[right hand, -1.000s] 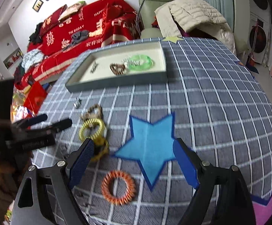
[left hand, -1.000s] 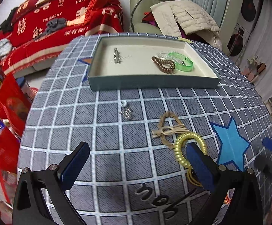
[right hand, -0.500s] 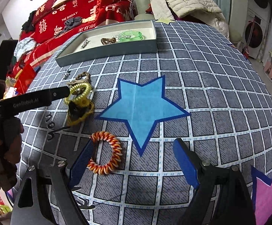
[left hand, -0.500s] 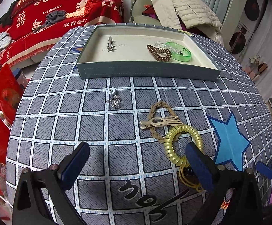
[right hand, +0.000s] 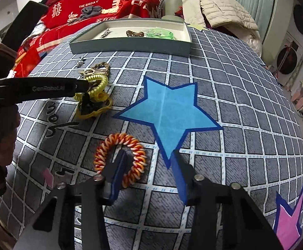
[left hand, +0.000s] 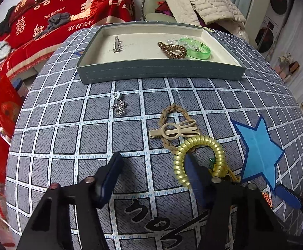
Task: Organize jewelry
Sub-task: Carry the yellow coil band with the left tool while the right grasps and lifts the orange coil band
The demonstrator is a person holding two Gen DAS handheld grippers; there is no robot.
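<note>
my left claw (left hand: 152,170) is low on the cloth now, jaws apart but narrower than a second ago, and its right finger sits inside the gold coil (left hand: 199,158) where a moment back it was only hovering over the coil's edge. so i read this as a bite lining up on the coil's left side, nothing clamped yet. right claw (right hand: 149,166), same story: jaws apart, narrower than before, dropped in close, its left finger planted inside the orange coil (right hand: 121,157) and the other finger out on the tip of the blue star (right hand: 168,112). a second ago that coil lay well ahead of the fingers. both hands look set to pinch together.

outward from the left claw: the tan clip (left hand: 173,131) lies across the braided loop (left hand: 172,114), touching the gold coil's far rim, so lifting the coil may drag them. a yellow cord (right hand: 95,108) is tangled just behind the coil too. further left, the silver charm (left hand: 119,106) sits alone. beyond it, the tray (left hand: 162,73) already holds a silver pin (left hand: 116,44), a brown coil (left hand: 172,50) and a green bangle (left hand: 196,49). five pieces left on the table, i reckon.
</note>
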